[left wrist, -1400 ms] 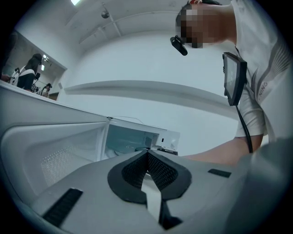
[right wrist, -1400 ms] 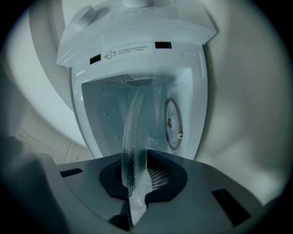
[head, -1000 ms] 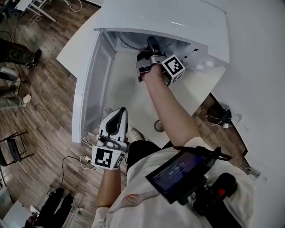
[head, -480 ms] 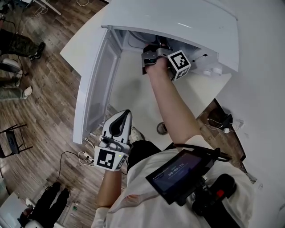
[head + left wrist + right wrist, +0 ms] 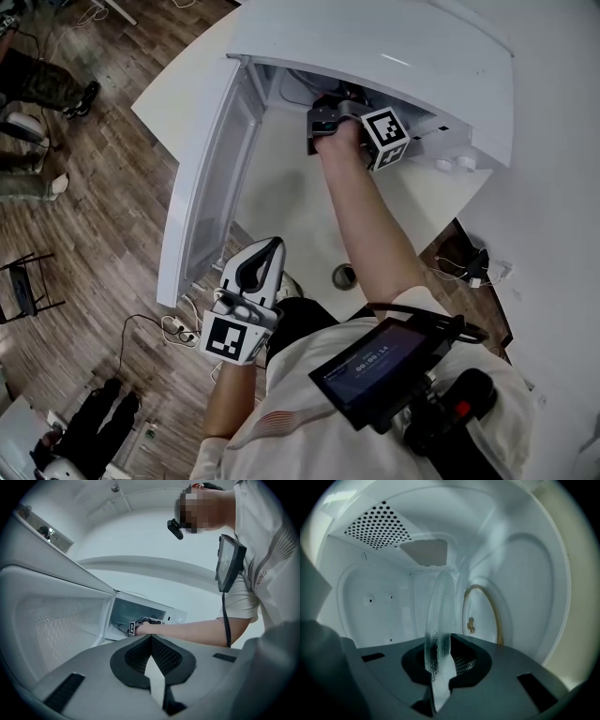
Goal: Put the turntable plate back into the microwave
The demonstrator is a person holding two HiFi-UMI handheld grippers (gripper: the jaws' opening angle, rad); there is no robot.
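The white microwave point(image 5: 375, 47) stands on a white table with its door point(image 5: 202, 187) swung open to the left. My right gripper point(image 5: 330, 98) reaches into the cavity, its fingertips hidden under the top. In the right gripper view it point(image 5: 440, 656) is shut on the rim of the clear glass turntable plate point(image 5: 439, 616), seen edge-on. The plate lies parallel to the cavity floor, where the roller ring point(image 5: 494, 616) and centre coupler point(image 5: 471, 625) show beside it. My left gripper point(image 5: 267, 251) hangs near my body in front of the door, shut point(image 5: 150, 641) and holding nothing.
Two knobs point(image 5: 452, 162) sit on the microwave's panel at the right. The table point(image 5: 300, 216) has a round cable hole point(image 5: 344, 277) near its front edge. Cables point(image 5: 173, 328) lie on the wooden floor, with a chair point(image 5: 23, 291) and a person's legs point(image 5: 28, 94) further left.
My right gripper has pushed a little deeper into the microwave with the plate. The left gripper has kept its place.
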